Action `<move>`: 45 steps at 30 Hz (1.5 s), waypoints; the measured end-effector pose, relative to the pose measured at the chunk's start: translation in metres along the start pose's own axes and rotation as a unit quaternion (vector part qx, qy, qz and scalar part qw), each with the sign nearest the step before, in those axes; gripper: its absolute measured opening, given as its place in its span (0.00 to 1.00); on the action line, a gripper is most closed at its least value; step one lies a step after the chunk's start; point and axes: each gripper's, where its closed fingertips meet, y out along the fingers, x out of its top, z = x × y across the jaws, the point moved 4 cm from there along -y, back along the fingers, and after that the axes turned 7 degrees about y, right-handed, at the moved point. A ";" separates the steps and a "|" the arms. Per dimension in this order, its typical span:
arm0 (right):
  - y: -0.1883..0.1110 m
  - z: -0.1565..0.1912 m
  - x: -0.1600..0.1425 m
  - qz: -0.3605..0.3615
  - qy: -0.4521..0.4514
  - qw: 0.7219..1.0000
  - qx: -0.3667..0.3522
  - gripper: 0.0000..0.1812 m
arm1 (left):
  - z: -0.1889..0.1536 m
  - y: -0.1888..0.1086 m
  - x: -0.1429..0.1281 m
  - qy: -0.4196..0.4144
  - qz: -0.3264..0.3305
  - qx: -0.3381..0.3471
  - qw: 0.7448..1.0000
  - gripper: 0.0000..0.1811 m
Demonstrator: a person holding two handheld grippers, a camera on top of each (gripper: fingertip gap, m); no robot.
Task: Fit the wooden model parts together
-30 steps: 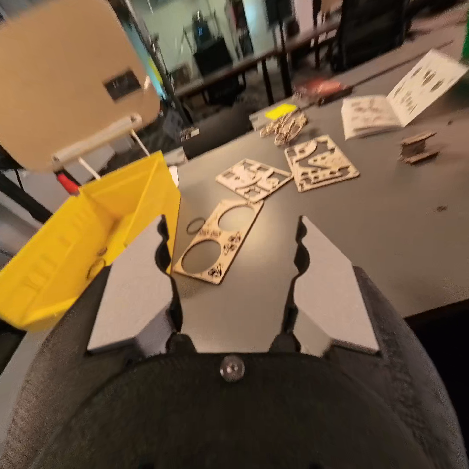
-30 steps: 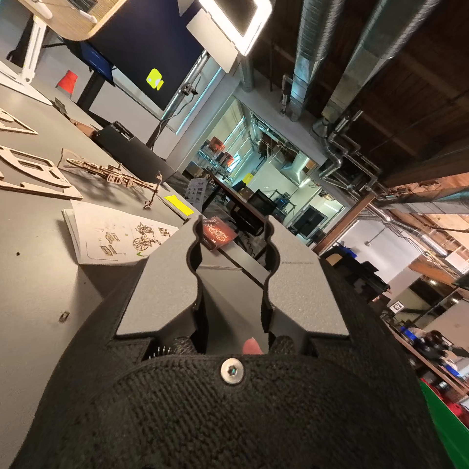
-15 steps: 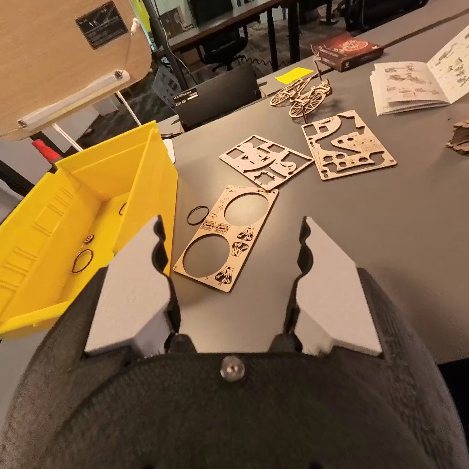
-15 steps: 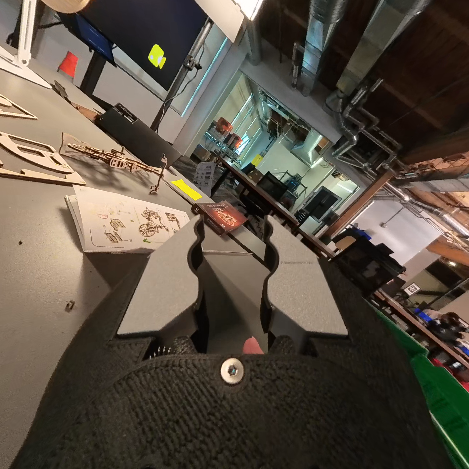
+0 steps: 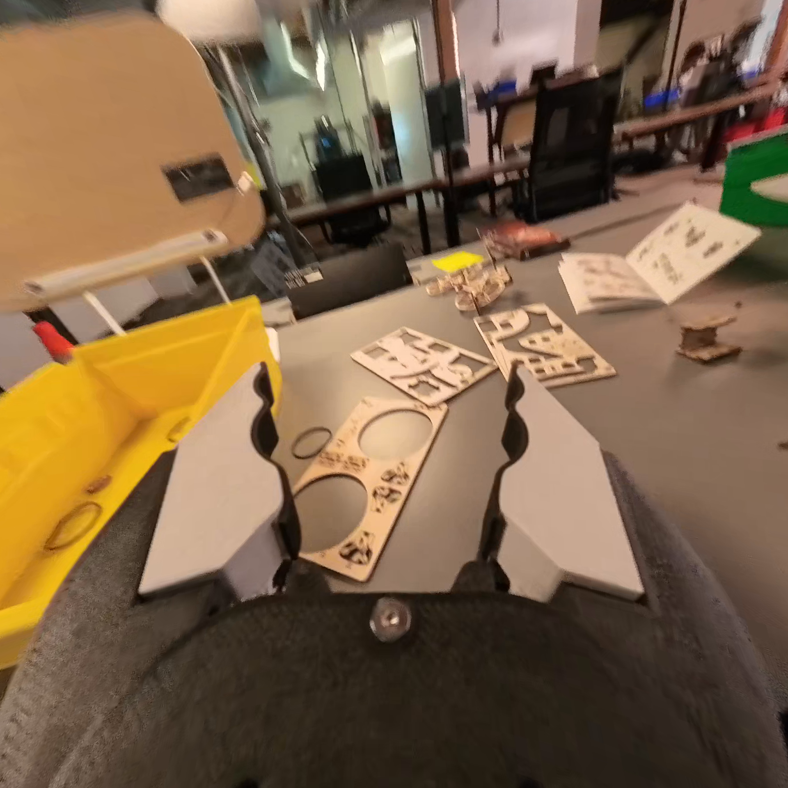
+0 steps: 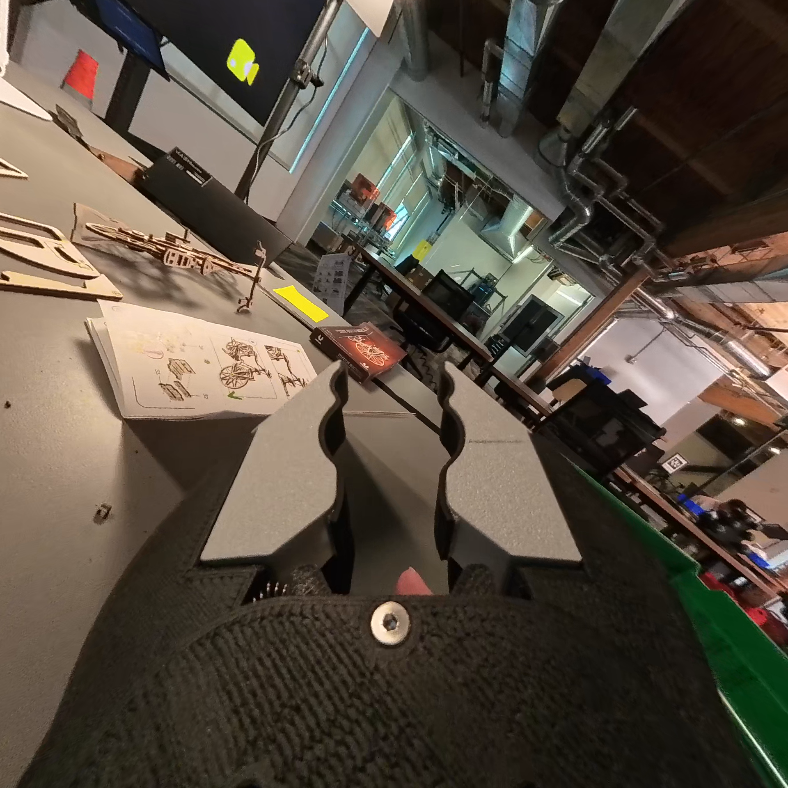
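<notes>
My left gripper (image 5: 386,371) is open and empty, held above the grey table (image 5: 597,469). Below its fingers lies a wooden sheet with two round holes (image 5: 375,482). Two more punched wooden sheets (image 5: 422,366) (image 5: 546,349) lie beyond it. A built wooden bicycle model (image 5: 473,285) stands farther back; it also shows in the right wrist view (image 6: 179,256). A small wooden sub-assembly (image 5: 703,341) sits at the right. My right gripper (image 6: 392,369) is tilted, low over the table, with its jaws partly apart and nothing between them.
A yellow bin (image 5: 128,405) holding rubber rings stands at the left. A black ring (image 5: 311,441) lies beside the holed sheet. An open booklet (image 5: 648,268) (image 6: 192,366), a dark red box (image 6: 362,349) and a green bin (image 6: 703,639) are at the right. Some 45 cm of space lies between my two pairs of fingers. From my right tips it is roughly 20 cm to the small wooden sub-assembly (image 5: 703,341); from my left, 25 cm.
The left wrist view has tilted up and is blurred by motion; its jaws stay open. The right gripper has swung slightly, so the booklet and box look nearer.
</notes>
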 end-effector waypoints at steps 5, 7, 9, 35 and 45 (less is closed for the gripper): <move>-0.001 -0.006 -0.003 -0.003 0.026 1.000 -0.006 0.22 | 0.028 -0.021 0.016 -0.021 -0.085 0.072 0.994 0.48; 0.000 -0.008 -0.004 -0.005 0.040 0.999 -0.006 0.21 | 0.044 -0.027 0.012 -0.068 -0.089 0.094 0.989 0.35; 0.001 -0.010 -0.004 -0.006 0.043 0.999 -0.010 0.21 | 0.059 -0.033 0.010 -0.107 -0.120 0.110 0.981 0.32; 0.006 0.005 -0.002 -0.007 0.007 1.000 0.022 0.19 | 0.076 -0.017 -0.005 -0.170 -0.244 0.132 0.945 0.26; 0.009 0.014 -0.001 -0.002 -0.021 0.999 0.041 0.18 | 0.076 -0.014 -0.006 -0.163 -0.238 0.138 0.947 0.26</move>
